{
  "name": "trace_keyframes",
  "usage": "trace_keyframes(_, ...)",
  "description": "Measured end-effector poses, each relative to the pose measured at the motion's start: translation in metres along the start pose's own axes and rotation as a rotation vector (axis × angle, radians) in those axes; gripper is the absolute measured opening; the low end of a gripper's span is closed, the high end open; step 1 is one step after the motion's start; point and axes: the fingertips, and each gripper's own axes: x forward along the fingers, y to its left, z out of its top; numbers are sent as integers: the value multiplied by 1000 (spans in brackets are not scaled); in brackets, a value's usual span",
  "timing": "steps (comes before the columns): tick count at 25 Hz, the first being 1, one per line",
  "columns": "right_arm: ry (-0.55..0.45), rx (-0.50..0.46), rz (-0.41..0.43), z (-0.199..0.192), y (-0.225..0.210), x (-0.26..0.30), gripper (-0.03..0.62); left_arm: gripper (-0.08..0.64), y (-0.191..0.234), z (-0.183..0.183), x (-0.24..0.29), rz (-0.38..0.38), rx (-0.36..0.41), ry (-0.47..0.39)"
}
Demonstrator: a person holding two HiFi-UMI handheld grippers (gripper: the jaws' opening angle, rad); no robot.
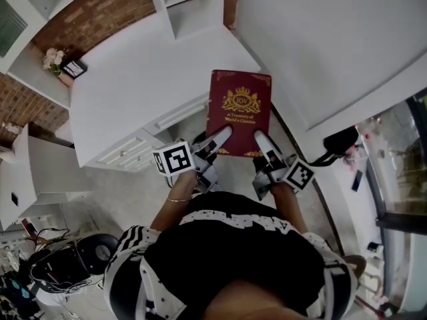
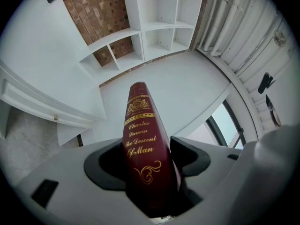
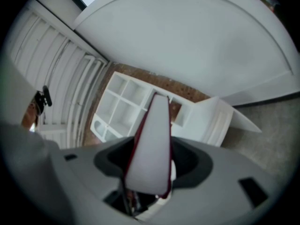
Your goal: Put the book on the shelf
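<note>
The book (image 1: 239,114) is a dark red hardback with a gold crest and gold lettering on its front cover, which faces up in the head view. The left gripper view shows its spine, red with gold bands, a gold scroll and the words "Charles Darwin The Descent of Man". The right gripper view shows its other long side, the pale block of page edges framed by the thin red covers.

It is held in the air in front of the person, roughly level, above the grey floor (image 1: 127,182). A white desk (image 1: 127,72) with drawers lies to its left and a large white tabletop (image 1: 320,39) to its right. The white shelf (image 1: 193,12) with open compartments stands beyond it against a brick wall (image 1: 100,12), well apart from the book.

Both forearms reach forward from the body, side by side. The left gripper (image 1: 219,140) is clenched on the book at the near left corner, its dark jaws pressing against both covers by the spine. The right gripper (image 1: 261,143) grips the near right corner, jaws closed on the covers at the page side. Each marker cube (image 1: 173,158) sits to the outer side of its gripper. A thin bracelet (image 1: 179,199) circles the left wrist.
</note>
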Motion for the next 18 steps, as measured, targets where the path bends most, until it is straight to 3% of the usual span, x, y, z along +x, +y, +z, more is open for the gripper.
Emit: trace_keyframes(18,-63,-6,-43,-7,0,15,262,311,10,18,0,-52,20,68)
